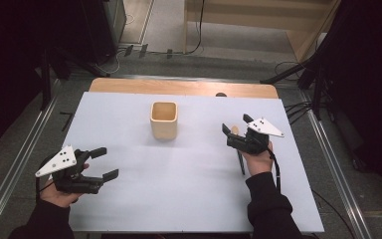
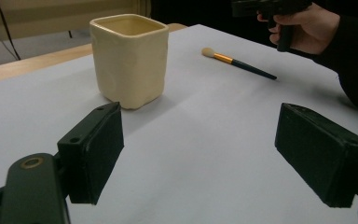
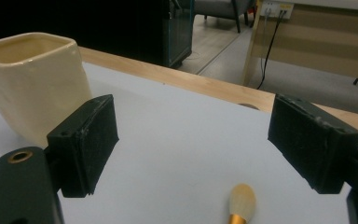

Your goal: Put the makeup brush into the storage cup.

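A cream square cup stands upright on the white sheet, a little back of the middle. A make-up brush with a pale tuft, gold ferrule and dark handle lies flat at the right, tuft pointing away from me. My right gripper hovers open over the tuft end; its own view has the tuft low between the spread jaws and the cup at the left. My left gripper is held open at the front left, empty, aimed at the cup and the brush.
The white sheet covers most of a wooden table whose bare back edge shows. Metal rails run along both sides on the floor. Cables and a wooden cabinet lie beyond the table.
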Demonstrator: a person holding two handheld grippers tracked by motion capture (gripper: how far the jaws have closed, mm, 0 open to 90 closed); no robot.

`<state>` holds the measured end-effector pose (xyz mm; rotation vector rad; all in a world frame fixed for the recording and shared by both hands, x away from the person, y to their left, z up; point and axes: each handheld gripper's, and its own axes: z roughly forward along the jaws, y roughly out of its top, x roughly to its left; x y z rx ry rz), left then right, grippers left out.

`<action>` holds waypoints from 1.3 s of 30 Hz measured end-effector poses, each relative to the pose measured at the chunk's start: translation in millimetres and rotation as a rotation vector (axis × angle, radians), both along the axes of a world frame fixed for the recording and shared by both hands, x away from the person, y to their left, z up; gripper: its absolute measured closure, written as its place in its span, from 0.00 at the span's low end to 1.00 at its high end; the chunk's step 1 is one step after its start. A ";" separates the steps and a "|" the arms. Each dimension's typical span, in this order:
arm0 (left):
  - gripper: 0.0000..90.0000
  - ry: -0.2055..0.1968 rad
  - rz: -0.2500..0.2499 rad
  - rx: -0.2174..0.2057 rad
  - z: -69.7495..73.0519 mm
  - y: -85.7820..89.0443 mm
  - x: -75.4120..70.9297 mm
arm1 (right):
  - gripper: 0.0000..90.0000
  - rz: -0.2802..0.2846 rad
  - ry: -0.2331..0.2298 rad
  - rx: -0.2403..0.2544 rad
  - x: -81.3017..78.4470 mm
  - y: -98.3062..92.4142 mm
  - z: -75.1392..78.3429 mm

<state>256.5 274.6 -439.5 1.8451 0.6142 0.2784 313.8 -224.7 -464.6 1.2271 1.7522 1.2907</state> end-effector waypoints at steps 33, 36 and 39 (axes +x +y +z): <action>0.17 -0.002 -0.006 0.022 -0.5 -4.5 -1.6 | 0.19 0.017 0.545 -0.093 29.6 -9.5 23.9; 0.17 -0.001 -0.006 0.022 -0.4 -4.2 -1.8 | 0.19 0.015 0.637 -0.113 35.0 -11.3 25.3; 0.17 -0.001 -0.005 0.025 -0.4 -4.1 -1.6 | 0.20 0.016 0.695 -0.117 38.4 -11.1 25.7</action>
